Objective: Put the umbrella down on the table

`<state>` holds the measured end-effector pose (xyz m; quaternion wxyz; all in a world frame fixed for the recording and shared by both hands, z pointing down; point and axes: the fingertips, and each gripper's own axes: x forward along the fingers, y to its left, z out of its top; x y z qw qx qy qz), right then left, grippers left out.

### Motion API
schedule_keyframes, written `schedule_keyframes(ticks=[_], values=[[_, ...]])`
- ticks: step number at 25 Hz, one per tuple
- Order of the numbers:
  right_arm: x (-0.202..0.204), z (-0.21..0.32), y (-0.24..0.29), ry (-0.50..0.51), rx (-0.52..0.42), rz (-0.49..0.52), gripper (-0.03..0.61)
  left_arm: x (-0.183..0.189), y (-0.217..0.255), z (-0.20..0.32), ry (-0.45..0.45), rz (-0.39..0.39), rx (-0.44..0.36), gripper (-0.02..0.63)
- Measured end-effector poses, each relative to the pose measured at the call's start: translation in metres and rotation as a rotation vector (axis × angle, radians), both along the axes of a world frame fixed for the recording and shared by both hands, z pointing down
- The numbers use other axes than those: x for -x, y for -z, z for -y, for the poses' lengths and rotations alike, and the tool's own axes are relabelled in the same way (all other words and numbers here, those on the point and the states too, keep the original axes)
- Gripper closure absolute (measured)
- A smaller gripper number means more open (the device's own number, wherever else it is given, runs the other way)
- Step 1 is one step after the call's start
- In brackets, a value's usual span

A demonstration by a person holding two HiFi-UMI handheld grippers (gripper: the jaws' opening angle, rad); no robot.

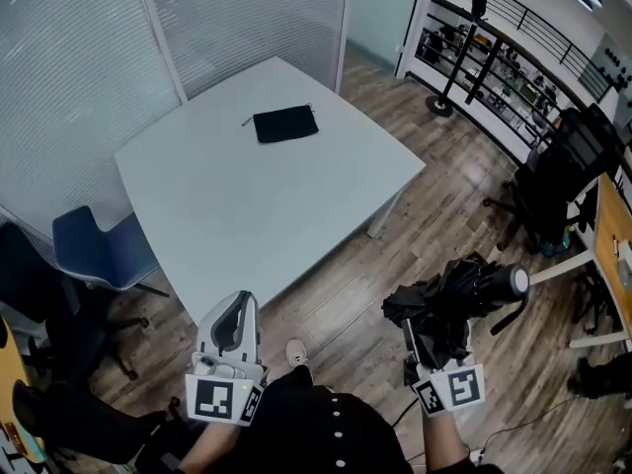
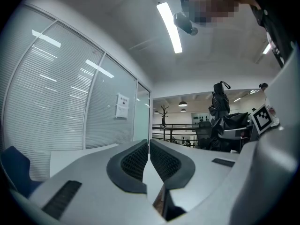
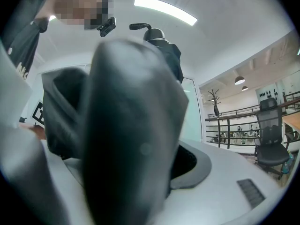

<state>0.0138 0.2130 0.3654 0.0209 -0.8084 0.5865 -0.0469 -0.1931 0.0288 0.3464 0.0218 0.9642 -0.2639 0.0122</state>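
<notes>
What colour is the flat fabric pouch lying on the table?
Black; the flat fabric pouch shows best in the head view.

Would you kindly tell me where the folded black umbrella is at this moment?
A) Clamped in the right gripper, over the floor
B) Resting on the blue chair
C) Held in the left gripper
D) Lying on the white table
A: the umbrella sits gripped in the right gripper above the wooden floor, while the table bears only a black pouch.
</notes>
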Motion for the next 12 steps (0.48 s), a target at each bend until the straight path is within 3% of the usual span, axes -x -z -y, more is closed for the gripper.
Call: schedule_keyframes(ticks=[12], values=[[-0.024, 0.051, 0.016, -0.054, -0.032, -0.027, 0.302, -0.028, 0.012, 0.060, -0.053, -0.044, -0.032, 0.588]])
